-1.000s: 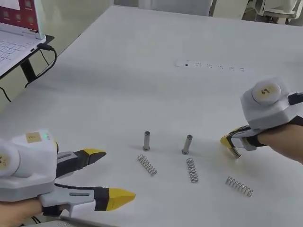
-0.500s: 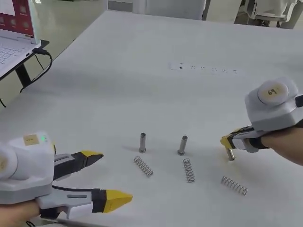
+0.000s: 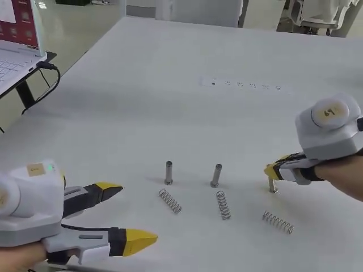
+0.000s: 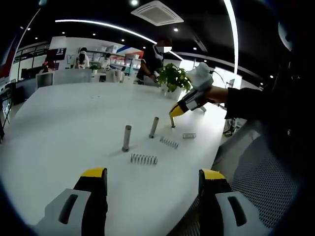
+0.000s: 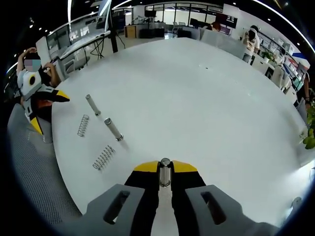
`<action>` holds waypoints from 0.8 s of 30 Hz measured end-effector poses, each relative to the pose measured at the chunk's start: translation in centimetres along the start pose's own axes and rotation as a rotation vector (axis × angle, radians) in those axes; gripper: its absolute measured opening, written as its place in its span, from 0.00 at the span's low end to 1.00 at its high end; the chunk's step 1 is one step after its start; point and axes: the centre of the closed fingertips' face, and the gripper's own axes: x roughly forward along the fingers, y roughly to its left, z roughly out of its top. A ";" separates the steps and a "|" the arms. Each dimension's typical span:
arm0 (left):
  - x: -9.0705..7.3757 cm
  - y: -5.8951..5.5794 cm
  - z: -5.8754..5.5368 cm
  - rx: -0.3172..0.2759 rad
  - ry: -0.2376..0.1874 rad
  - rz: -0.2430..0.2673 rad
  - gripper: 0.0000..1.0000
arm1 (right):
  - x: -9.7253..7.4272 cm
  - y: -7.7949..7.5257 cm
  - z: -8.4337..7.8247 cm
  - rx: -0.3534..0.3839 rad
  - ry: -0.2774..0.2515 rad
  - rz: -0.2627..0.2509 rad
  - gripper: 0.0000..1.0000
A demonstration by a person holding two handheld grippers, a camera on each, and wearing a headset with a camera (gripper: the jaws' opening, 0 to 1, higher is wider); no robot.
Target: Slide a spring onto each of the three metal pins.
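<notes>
White table (image 3: pixel 170 96): a broad, plain surface that carries all the work. An open laptop (image 3: pixel 14 39) stands on a raised stand past the table's far left corner, with a dark cable hanging from it. A flush strip with small dark marks (image 3: pixel 244 85) lies far back on the table.

Left hand-held gripper (image 3: pixel 133 212): low at the near left edge. Its two yellow-tipped jaws are spread wide and hold nothing. In its own view (image 4: pixel 152 173) it looks across the table toward the pins.

Right hand-held gripper (image 3: pixel 271 170): at the right, pointing inward. Its jaws are pressed onto the top of the third pin (image 3: pixel 273 186). The right gripper view (image 5: pixel 165 167) shows the pin's round head (image 5: pixel 164 173) pinched between the yellow tips. The pin hangs upright with its lower end at the table; whether it touches cannot be told.

Left pin (image 3: pixel 168 172) and middle pin (image 3: pixel 216 175): both stand upright on the table, well apart, in a row with the third pin. The middle pin leans slightly.

Left spring (image 3: pixel 169 201), middle spring (image 3: pixel 223 204) and right spring (image 3: pixel 278 222): each lies flat on the table just in front of its pin, none threaded on. The right spring is the farthest from its pin.
</notes>
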 end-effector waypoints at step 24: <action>0.0 -0.2 0.0 0.007 0.008 -0.005 0.71 | -1.2 0.0 -1.1 -0.005 -0.016 0.001 0.06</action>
